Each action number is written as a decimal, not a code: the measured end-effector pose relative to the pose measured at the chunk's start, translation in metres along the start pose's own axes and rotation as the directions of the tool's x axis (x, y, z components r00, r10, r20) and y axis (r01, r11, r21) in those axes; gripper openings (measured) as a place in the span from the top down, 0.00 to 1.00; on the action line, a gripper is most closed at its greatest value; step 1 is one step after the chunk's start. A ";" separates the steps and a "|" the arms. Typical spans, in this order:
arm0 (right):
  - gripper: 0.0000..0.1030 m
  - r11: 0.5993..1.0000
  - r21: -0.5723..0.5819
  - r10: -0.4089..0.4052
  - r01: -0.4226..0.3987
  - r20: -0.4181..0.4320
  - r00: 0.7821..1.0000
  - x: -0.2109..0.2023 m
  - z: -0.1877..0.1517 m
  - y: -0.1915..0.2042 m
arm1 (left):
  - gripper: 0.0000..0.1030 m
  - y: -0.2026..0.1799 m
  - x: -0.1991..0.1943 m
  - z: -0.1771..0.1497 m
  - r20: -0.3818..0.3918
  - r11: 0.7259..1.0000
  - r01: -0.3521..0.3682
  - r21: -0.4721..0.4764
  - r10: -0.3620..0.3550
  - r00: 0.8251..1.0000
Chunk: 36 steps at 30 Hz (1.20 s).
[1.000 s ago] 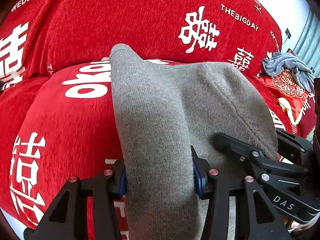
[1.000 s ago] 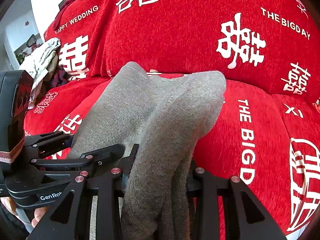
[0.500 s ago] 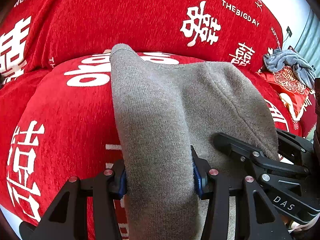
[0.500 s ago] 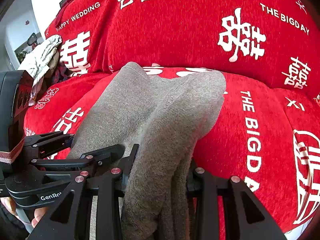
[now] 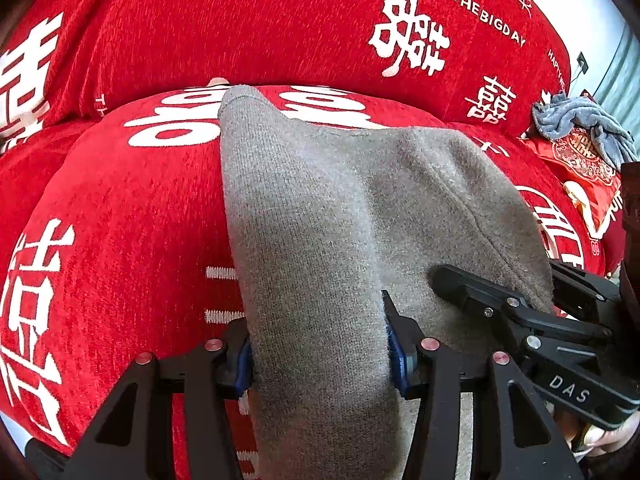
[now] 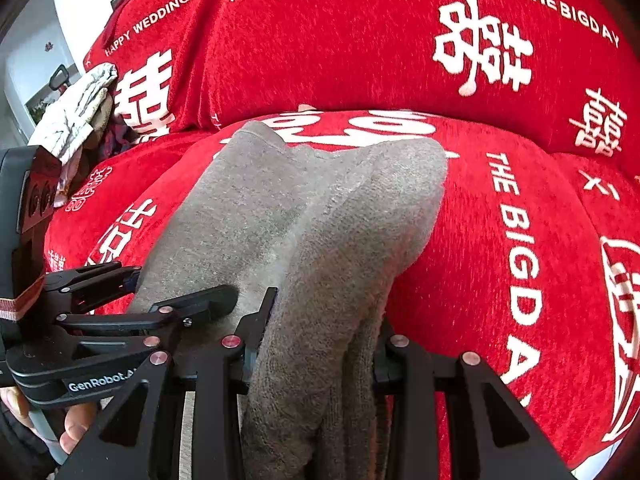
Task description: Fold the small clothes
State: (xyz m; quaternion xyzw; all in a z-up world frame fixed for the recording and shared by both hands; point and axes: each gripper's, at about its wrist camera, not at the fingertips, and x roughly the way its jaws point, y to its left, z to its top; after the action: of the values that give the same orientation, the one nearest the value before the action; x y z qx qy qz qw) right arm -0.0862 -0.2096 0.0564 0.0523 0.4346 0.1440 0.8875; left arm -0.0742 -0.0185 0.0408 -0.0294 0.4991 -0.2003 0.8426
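We hold a grey sock [image 5: 320, 216] above the red sofa seat [image 5: 120, 208], near its back edge. Our left gripper [image 5: 320, 350] pinches one end, jaws just loosening; our right gripper [image 6: 316, 344] pinches the other.

Both wrist views bright, evenly lit by soft daylight; the pale wall [image 6: 36, 60] at upper left of the right view and the window strip [image 5: 620, 76] at upper right of the left view are washed out near white. Shadows soft: a faint dark fold down the middle of the grey sock [image 6: 280, 232], no hard glare, only small highlights on the black tongs [image 5: 320, 352]. Strong fisheye bending, black vignette in corners; red sofa cover [image 5: 280, 20] sharp at centre, softer at the rim.
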 end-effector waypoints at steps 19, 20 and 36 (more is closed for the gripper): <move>0.47 0.995 0.097 -0.036 0.030 0.055 0.998 -0.020 -0.003 -0.030 | 0.30 0.001 -0.018 -0.006 0.046 0.995 -0.090 0.040 0.088 0.995; 0.47 0.996 0.086 -0.034 0.027 0.078 0.996 -0.027 -0.002 -0.028 | 0.30 0.002 -0.022 -0.005 0.056 0.994 -0.100 0.041 0.098 0.994; 0.50 0.990 0.044 0.134 -0.135 0.010 0.991 0.004 0.005 -0.038 | 0.06 0.033 0.002 0.021 0.019 0.986 -0.168 -0.010 0.169 0.986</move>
State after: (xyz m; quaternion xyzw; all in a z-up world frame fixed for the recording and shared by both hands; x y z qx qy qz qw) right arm -0.0721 -0.2441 0.0483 0.1018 0.4298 0.1937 0.8760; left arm -0.0455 0.0078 0.0419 0.0073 0.4923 -0.1259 0.8612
